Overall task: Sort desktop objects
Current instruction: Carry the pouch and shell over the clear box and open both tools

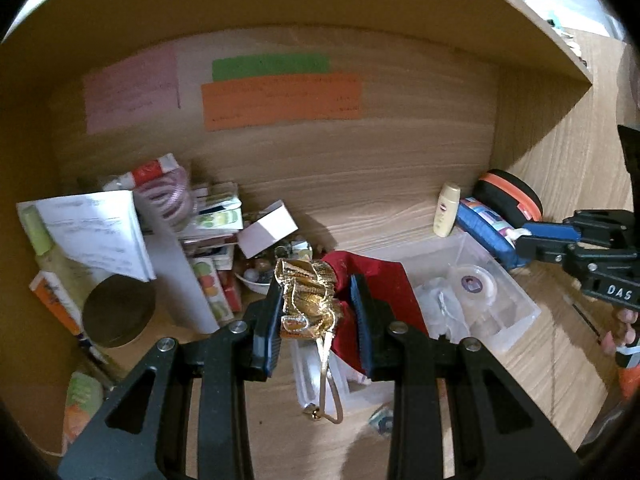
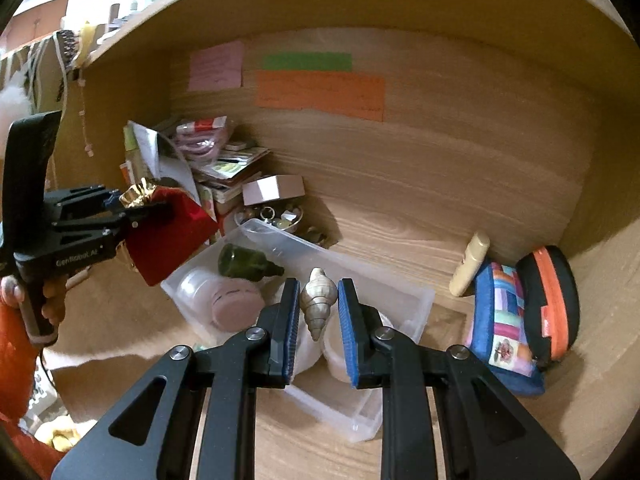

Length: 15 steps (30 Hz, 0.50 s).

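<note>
The left tongs [image 1: 316, 312] are closed on a red-and-gold pouch [image 1: 320, 296], held up over the clear plastic bin [image 1: 516, 320], while the right tongs [image 2: 319, 312] pinch a spiral seashell [image 2: 316, 300] above the same bin. To place well, I would lower each piece straight down into a free spot before easing the grip — the bottle [image 2: 248, 266] and round tubs already crowd the bin. The tabletop is hemmed by the back wall, the leaning stack of boxes [image 1: 208, 248] at left and the patchwork bag [image 2: 500, 320] at right, so the open front is the roomiest way out.
</note>
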Each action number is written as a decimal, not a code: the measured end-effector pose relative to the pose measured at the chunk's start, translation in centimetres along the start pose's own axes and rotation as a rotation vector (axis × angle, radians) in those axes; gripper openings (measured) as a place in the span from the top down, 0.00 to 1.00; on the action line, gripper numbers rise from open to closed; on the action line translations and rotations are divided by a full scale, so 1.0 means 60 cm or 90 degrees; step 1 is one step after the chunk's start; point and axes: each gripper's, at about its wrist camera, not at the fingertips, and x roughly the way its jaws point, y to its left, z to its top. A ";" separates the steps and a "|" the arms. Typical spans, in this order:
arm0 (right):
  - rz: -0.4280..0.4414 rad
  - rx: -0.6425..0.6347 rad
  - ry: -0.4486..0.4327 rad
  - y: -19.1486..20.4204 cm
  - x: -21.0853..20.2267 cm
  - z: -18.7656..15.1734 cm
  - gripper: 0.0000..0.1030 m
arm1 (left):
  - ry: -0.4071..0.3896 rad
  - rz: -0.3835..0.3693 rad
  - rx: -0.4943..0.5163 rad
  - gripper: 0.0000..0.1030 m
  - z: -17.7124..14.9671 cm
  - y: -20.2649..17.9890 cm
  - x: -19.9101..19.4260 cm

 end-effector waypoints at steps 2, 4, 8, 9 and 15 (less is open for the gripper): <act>0.005 0.007 0.007 -0.003 0.016 0.004 0.83 | 0.007 -0.008 -0.002 0.70 0.004 0.000 0.014; 0.011 0.012 0.015 -0.006 0.033 0.006 0.83 | 0.018 -0.016 -0.002 0.70 0.007 -0.001 0.033; 0.020 0.018 0.033 -0.009 0.069 0.011 0.83 | 0.036 -0.026 -0.001 0.70 0.011 -0.005 0.064; 0.021 0.019 0.036 -0.010 0.077 0.012 0.83 | 0.042 -0.030 -0.001 0.70 0.012 -0.006 0.073; 0.030 0.023 0.063 -0.013 0.122 0.017 0.83 | 0.078 -0.037 0.009 0.70 0.016 -0.011 0.128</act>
